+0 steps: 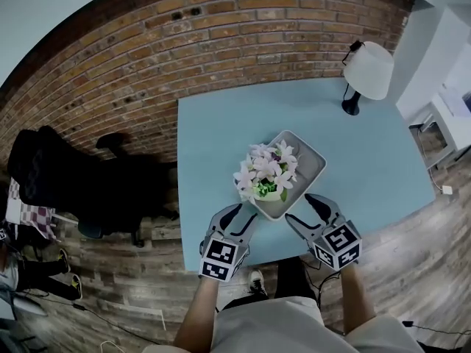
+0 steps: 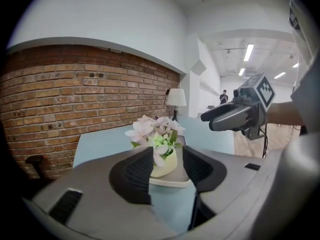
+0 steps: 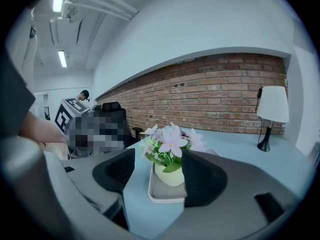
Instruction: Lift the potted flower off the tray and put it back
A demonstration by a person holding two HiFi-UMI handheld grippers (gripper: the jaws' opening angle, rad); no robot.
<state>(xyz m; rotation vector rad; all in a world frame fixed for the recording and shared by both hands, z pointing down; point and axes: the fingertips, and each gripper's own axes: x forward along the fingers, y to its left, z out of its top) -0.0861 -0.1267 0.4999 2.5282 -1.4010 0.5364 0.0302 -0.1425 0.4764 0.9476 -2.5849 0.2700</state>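
Head view: both grippers open at the near end of the tray, with the potted flower standing on it.

Nearest, the left gripper (image 1: 246, 212) and right gripper (image 1: 300, 208) flank the tray's near end, left and right of it. In the left gripper view and the right gripper view alike, the jaws stand wide apart and the pads press on nothing; the pot shows beyond the gap, ungripped. Just past them the potted flower (image 1: 268, 175), pale pink blooms in a cream pot, stands upright in the near-left part of the grey tray (image 1: 313, 157) on the light blue table (image 1: 221, 123). Farther right, a white-shaded lamp (image 1: 366, 72) stands at the table's far corner, before the brick wall (image 1: 184, 43).
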